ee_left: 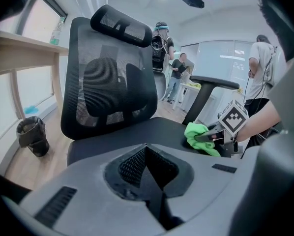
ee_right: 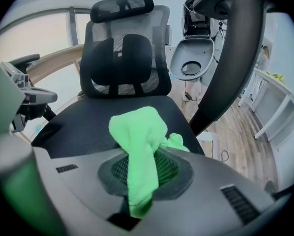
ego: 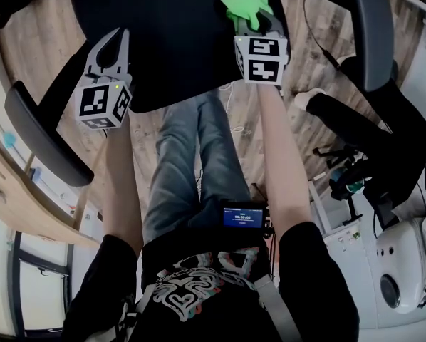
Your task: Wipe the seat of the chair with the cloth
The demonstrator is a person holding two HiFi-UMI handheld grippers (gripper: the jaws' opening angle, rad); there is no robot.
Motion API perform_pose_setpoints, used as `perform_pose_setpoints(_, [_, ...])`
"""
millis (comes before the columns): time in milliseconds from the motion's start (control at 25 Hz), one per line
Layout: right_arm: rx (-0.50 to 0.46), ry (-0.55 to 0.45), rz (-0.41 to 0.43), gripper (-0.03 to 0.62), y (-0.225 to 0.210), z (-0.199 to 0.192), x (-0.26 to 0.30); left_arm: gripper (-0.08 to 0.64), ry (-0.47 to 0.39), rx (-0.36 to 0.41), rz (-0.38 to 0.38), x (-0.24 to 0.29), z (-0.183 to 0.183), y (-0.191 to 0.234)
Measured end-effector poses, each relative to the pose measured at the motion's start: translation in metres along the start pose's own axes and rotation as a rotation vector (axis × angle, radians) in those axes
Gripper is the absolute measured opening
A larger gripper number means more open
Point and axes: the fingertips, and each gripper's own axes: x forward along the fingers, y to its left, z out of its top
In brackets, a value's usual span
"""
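**Cloth clamped in right gripper over the seat's right side; left gripper shut and empty**

Wooden plank floor (ego: 35, 41) runs under a black office chair in a bright room, with a pale desk (ee_left: 19, 50) and a dark bin (ee_left: 33, 135) at the chair's left. People stand further back by white furniture.

From the head view, the chair's seat (ee_left: 137, 129) lies straight ahead of the person's legs (ego: 191, 162), flanked by a grey armrest (ego: 42, 141) on the left and another (ego: 373, 27) on the right. The mesh backrest (ee_right: 122, 63) and headrest (ee_right: 122, 4) rise behind it.

The right gripper (ego: 252, 21) has its jaws pinched on the green cloth (ee_right: 137, 141). In the right gripper view a folded strip of cloth runs down between the jaws, and the rest bunches up in a lump beyond their tips, with a smaller fold poking out to the right. The bunch sits over the seat's right part, near the right armrest's post (ee_left: 198, 107). In the left gripper view its underside appears to rest on the seat fabric, though actual contact cannot be confirmed.

The left gripper (ego: 119, 35) is held over the seat's left front edge, well apart from the cloth. Its jaws are closed tip to tip with nothing between them, and they point across the seat toward the backrest.
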Motion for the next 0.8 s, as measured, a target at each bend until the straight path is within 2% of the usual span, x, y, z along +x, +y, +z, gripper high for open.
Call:
perform_pose_setpoints(480, [-0.015, 0.043, 0.008, 0.055, 0.004, -0.002, 0.006, 0.002, 0.008, -0.015, 0.014, 0.001, -0.003, 0.002])
perform_pose_setpoints(600, [0.021, 0.043, 0.008, 0.054, 0.006, -0.002, 0.006, 0.002, 0.010, -0.019, 0.014, 0.002, -0.004, 0.001])
perform_pose_setpoints(800, [0.037, 0.051, 0.055, 0.055, 0.038, -0.004, 0.014, 0.002, 0.012, -0.019, 0.011, 0.002, -0.004, 0.003])
